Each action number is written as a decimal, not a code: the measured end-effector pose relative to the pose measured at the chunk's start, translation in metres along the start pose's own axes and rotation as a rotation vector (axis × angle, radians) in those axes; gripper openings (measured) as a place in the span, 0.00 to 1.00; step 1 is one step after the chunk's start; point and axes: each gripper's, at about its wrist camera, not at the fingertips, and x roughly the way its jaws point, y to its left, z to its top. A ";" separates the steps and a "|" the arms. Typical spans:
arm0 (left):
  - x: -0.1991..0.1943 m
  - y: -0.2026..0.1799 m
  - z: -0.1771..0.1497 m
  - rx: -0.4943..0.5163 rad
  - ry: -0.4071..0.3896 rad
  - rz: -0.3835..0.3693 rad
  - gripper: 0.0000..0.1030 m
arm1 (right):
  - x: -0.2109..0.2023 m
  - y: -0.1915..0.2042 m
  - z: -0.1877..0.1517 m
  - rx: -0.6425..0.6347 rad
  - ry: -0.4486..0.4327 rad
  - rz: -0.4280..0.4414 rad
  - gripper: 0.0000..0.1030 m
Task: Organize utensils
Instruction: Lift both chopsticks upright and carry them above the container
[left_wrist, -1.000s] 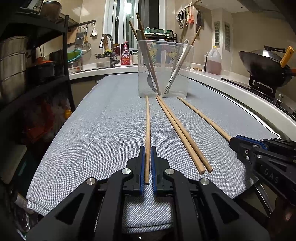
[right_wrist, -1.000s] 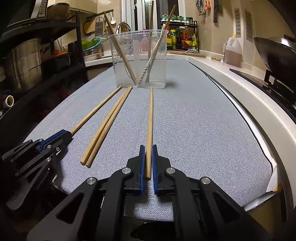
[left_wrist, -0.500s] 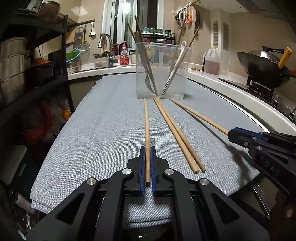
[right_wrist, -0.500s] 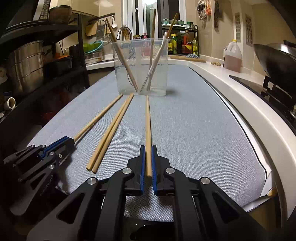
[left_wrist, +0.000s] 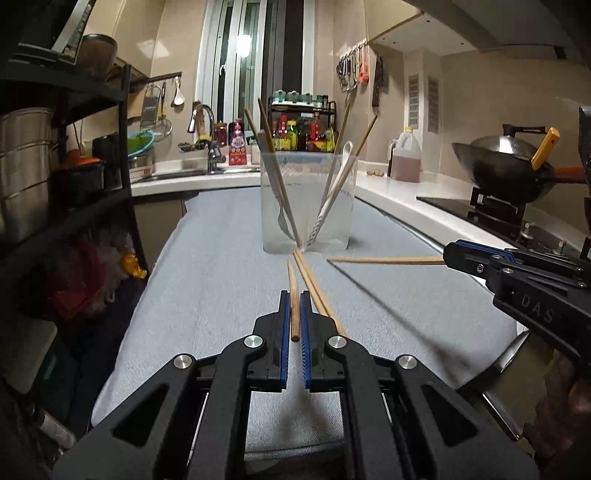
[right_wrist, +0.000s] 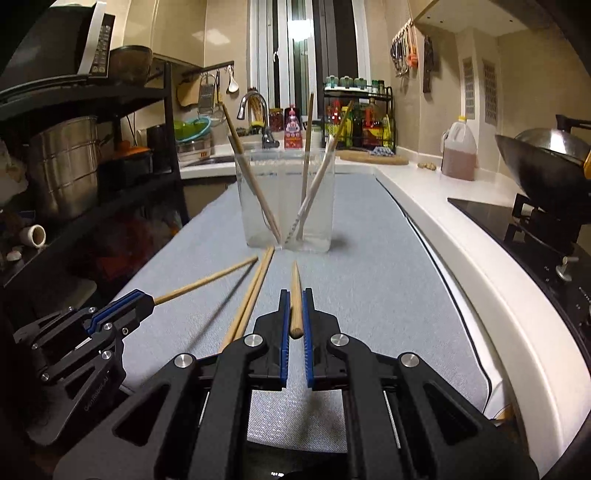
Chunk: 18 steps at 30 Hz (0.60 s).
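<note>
My left gripper (left_wrist: 294, 306) is shut on a wooden chopstick (left_wrist: 293, 284) and holds it lifted off the grey mat, pointing at the clear utensil holder (left_wrist: 308, 206). My right gripper (right_wrist: 295, 306) is shut on another wooden chopstick (right_wrist: 295, 284), also lifted and pointing at the holder (right_wrist: 288, 206). The right gripper shows at the right of the left wrist view (left_wrist: 448, 254) with its chopstick (left_wrist: 384, 260) sticking out. A pair of chopsticks (left_wrist: 314, 288) lies on the mat between the grippers. The holder holds several chopsticks, a fork and a white spoon.
The grey mat (left_wrist: 221, 277) covers the counter. A black shelf rack with steel pots (left_wrist: 29, 173) stands at the left. A wok on a stove (left_wrist: 506, 170) and an oil jug (left_wrist: 406, 158) are at the right. A sink and bottles sit behind.
Both grippers have risen and lifted their chopsticks off the mat, tips now in the air. The pair of chopsticks on the mat has not moved.
</note>
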 end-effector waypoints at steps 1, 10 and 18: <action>-0.002 0.001 0.006 0.001 -0.010 -0.003 0.05 | -0.003 0.000 0.005 -0.002 -0.012 0.001 0.06; -0.008 0.017 0.061 0.001 -0.074 -0.024 0.05 | -0.016 -0.005 0.050 0.020 -0.079 0.020 0.06; 0.014 0.039 0.141 -0.046 -0.058 -0.085 0.05 | -0.009 -0.012 0.114 0.071 -0.080 0.064 0.06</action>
